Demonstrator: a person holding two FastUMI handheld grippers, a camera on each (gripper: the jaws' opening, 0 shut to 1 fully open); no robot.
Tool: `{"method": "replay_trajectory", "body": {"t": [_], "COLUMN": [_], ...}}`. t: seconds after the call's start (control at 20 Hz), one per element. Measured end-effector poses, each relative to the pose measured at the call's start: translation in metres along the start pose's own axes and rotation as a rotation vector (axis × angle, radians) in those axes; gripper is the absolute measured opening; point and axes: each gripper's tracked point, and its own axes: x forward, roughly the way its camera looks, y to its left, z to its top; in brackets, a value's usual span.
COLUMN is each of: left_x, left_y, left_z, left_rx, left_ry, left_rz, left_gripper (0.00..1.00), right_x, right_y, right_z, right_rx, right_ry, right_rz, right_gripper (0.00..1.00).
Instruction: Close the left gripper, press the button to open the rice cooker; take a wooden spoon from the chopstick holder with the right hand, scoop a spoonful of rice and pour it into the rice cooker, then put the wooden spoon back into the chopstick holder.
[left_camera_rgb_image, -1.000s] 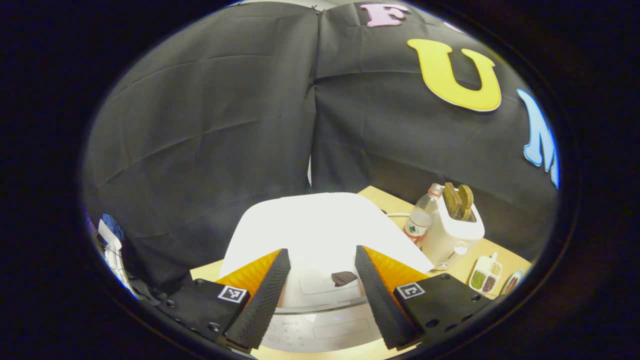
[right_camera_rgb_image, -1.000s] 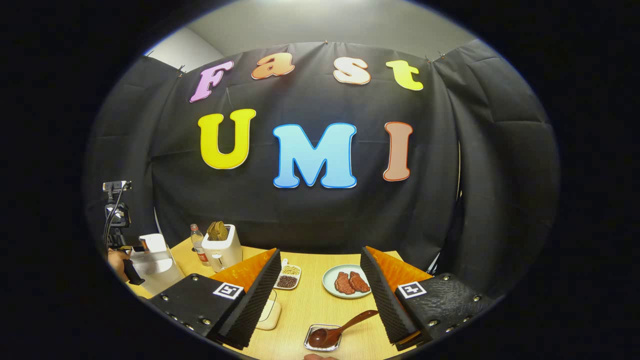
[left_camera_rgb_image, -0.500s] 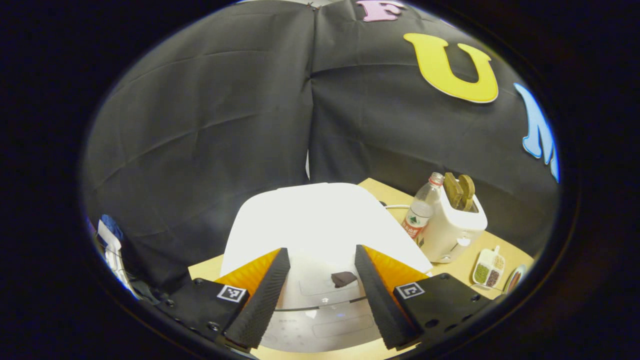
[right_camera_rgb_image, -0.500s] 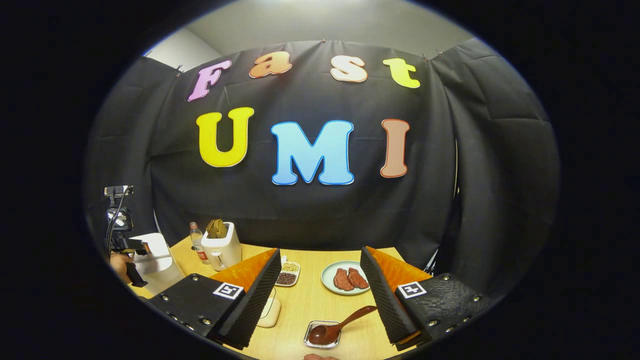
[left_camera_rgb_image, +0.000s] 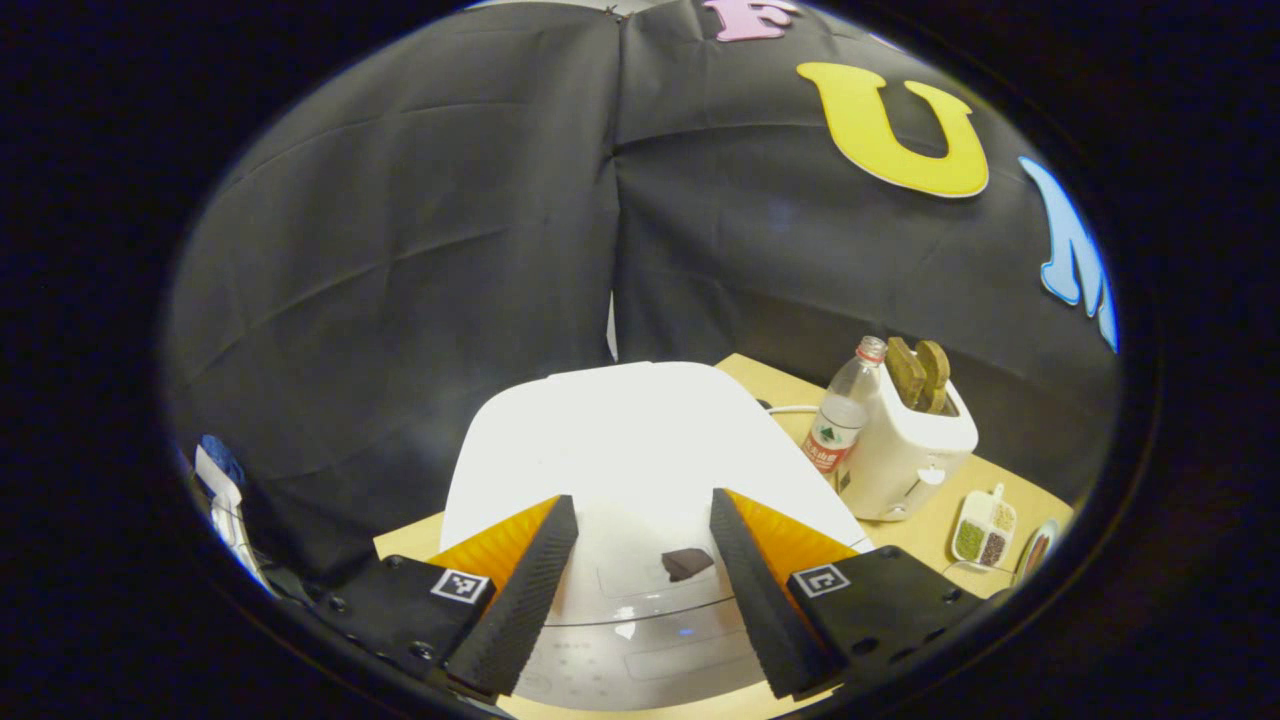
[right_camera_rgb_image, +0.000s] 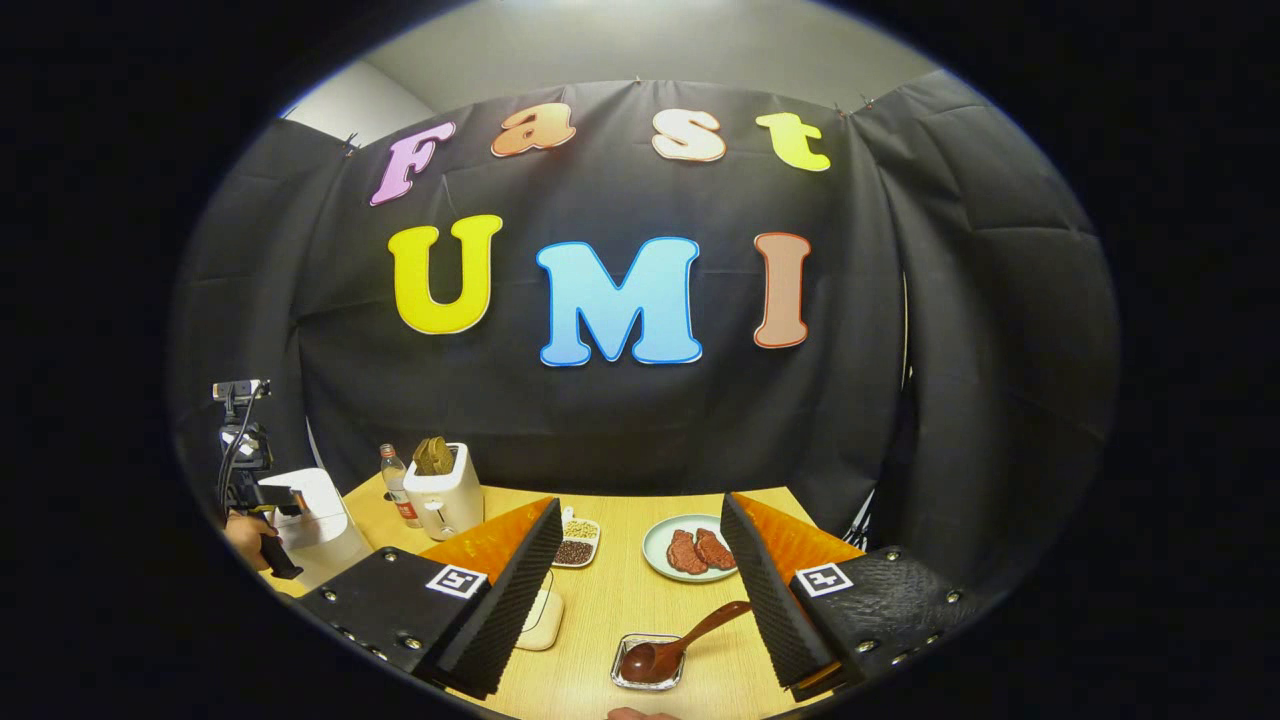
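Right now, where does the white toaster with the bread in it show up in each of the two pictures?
Left gripper view: the toaster stands at right, past the rice cooker.
Right gripper view: the toaster stands at lower left, near the table's back edge.
Shared landmark: the clear water bottle right beside it.

The left gripper view is set close above the rice cooker (left_camera_rgb_image: 640, 450), faced along the counter (left_camera_rgb_image: 770, 385). The right gripper view is held farther back, faced toward the back wall. The toaster (left_camera_rgb_image: 905, 450) (right_camera_rgb_image: 443, 490) is shared by both views.
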Motion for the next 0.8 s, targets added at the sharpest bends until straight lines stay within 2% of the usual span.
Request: {"method": "replay_trajectory", "body": {"t": [0.2, 0.3, 0.35, 0.4, 0.45, 0.5, 0.55, 0.6, 0.75, 0.8], "left_x": [-0.007, -0.021, -0.031, -0.043, -0.057, -0.070, -0.087, -0.107, -0.177, -0.197], "left_y": [-0.008, -0.006, -0.008, -0.012, -0.018, -0.027, -0.036, -0.046, -0.070, -0.074], "left_z": [0.009, 0.029, 0.044, 0.057, 0.072, 0.085, 0.097, 0.108, 0.142, 0.146], "left_rx": [-0.013, -0.009, 0.000, 0.007, 0.009, 0.005, -0.006, -0.019, 0.007, 0.029], "left_ry": [0.014, -0.042, -0.080, -0.120, -0.163, -0.202, -0.240, -0.284, -0.432, -0.460], "left_rz": [-0.101, -0.116, -0.129, -0.152, -0.181, -0.214, -0.251, -0.292, -0.407, -0.437], "left_gripper": [0.96, 0.99, 0.95, 0.99, 0.99, 0.93, 0.93, 0.98, 0.98, 0.88], "right_x": [-0.001, -0.002, -0.002, -0.003, -0.003, -0.004, -0.004, -0.006, -0.008, -0.010], "right_y": [-0.005, -0.004, -0.003, -0.002, -0.001, 0.000, 0.001, 0.002, 0.005, 0.006], "right_z": [0.005, 0.012, 0.016, 0.019, 0.022, 0.025, 0.028, 0.031, 0.045, 0.048], "right_rx": [-0.001, 0.001, 0.000, -0.005, -0.010, -0.012, -0.012, -0.009, -0.009, -0.006], "right_ry": [-0.010, -0.028, -0.037, -0.044, -0.054, -0.062, -0.068, -0.075, -0.100, -0.108], "right_rz": [-0.011, -0.008, -0.004, 0.000, 0.002, 0.004, 0.007, 0.010, 0.010, 0.010], "right_gripper": [0.96, 0.96, 0.96, 0.96, 0.96, 0.96, 0.96, 0.96, 0.96, 0.96]}}
